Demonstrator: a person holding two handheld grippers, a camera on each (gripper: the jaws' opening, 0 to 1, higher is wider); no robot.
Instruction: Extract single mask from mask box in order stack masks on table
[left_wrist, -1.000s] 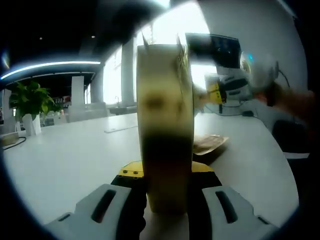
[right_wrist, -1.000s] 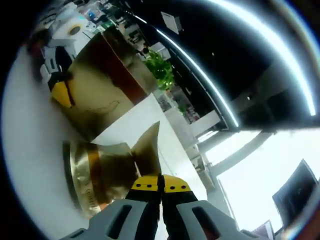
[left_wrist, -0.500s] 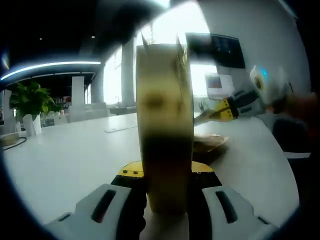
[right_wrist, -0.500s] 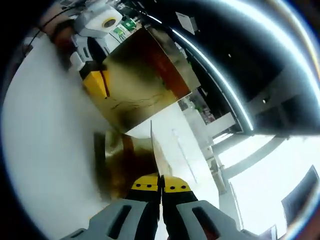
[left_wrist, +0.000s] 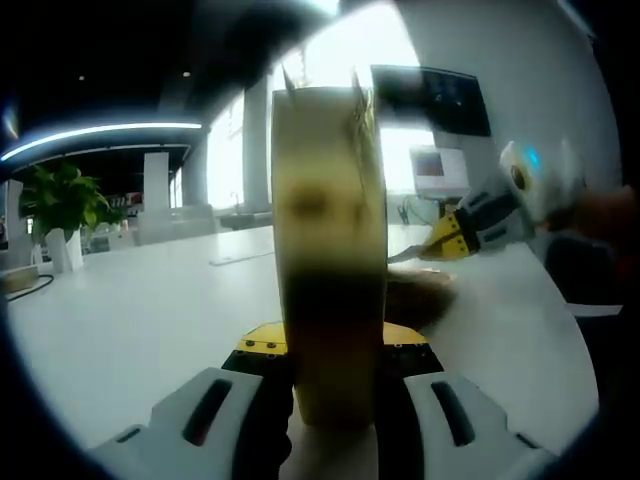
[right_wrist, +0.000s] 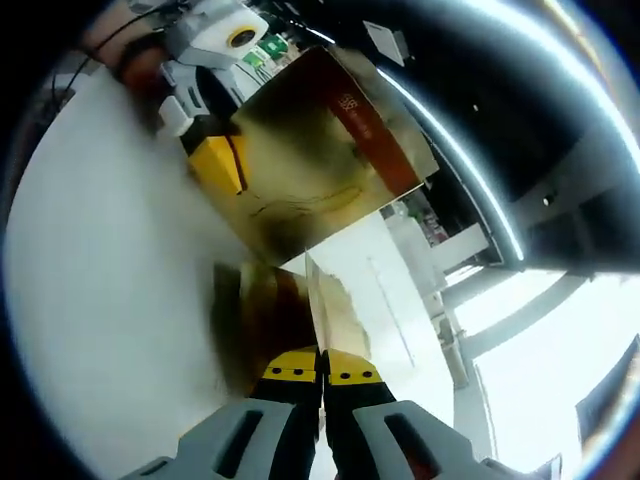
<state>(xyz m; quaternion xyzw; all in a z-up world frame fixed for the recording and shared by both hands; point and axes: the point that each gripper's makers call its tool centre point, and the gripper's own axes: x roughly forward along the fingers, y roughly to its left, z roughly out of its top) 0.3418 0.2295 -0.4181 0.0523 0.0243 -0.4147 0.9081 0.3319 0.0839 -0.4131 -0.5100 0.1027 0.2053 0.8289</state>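
My right gripper (right_wrist: 322, 378), clamped on a mask (right_wrist: 335, 310), has dropped toward the stack (right_wrist: 262, 320) at lower centre; my left gripper (left_wrist: 328, 385) grips the mask box (left_wrist: 328, 250).

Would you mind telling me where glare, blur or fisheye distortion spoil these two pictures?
Left gripper view: window glare washes out the background, and the mask box is close and soft. Right gripper view: fisheye bends the ceiling lights, the window is blown out, and the held mask looks blurred.

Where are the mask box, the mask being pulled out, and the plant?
mask box (left_wrist: 330, 250), left gripper view, narrow side facing the camera.
mask (right_wrist: 330, 310), right gripper view, flat golden packet above the jaws.
plant (left_wrist: 62, 200), left gripper view, green leaves.
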